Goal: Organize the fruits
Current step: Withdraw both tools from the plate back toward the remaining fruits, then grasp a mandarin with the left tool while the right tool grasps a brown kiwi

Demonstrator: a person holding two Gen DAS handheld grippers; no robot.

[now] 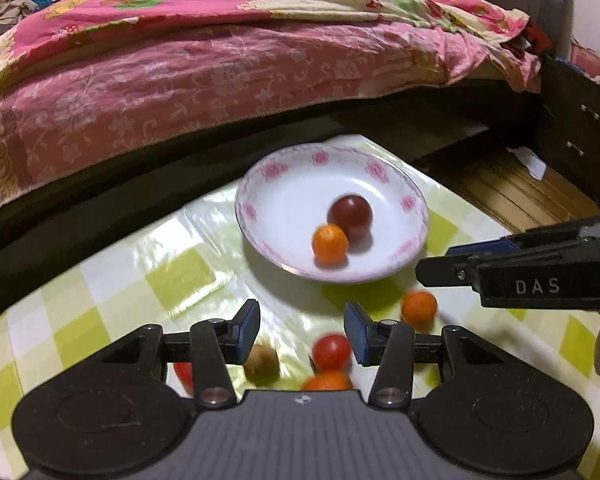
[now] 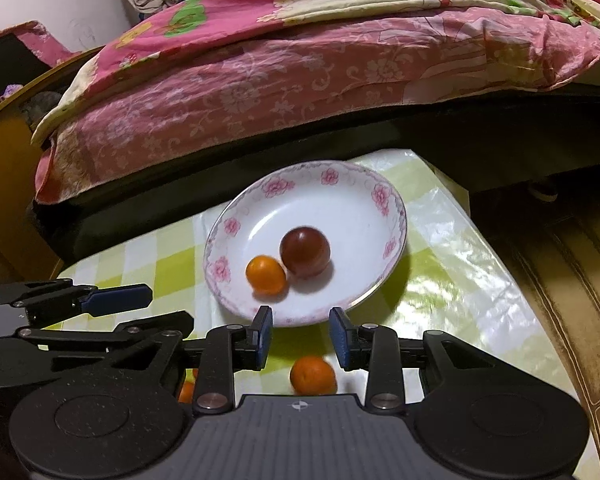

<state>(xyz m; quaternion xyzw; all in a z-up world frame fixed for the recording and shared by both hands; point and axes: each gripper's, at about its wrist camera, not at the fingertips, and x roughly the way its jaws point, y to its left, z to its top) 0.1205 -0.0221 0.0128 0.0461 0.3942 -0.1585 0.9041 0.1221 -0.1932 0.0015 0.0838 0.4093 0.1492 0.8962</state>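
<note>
A white plate with a pink flower rim (image 1: pixel 260 184) (image 2: pixel 351 184) stands on the checked table and holds a dark red plum (image 1: pixel 349 214) (image 2: pixel 304 252) and a small orange (image 1: pixel 330 243) (image 2: pixel 266 274). My left gripper (image 1: pixel 301 330) is open and empty above loose fruit: a red tomato (image 1: pixel 331 352), a kiwi (image 1: pixel 262 364), an orange (image 1: pixel 327 381) and another red fruit (image 1: pixel 184 374). A further orange (image 1: pixel 419 309) (image 2: pixel 313 375) lies just below my right gripper (image 2: pixel 301 338) (image 1: pixel 431 270), which is open and empty in front of the plate.
The table has a green and white checked plastic cover (image 1: pixel 172 276) (image 2: pixel 459 280). A bed with a pink flowered cover (image 1: pixel 180 80) (image 2: pixel 300 80) runs along the far side. Wooden floor (image 1: pixel 511 188) and a dark drawer cabinet (image 1: pixel 575 140) lie to the right.
</note>
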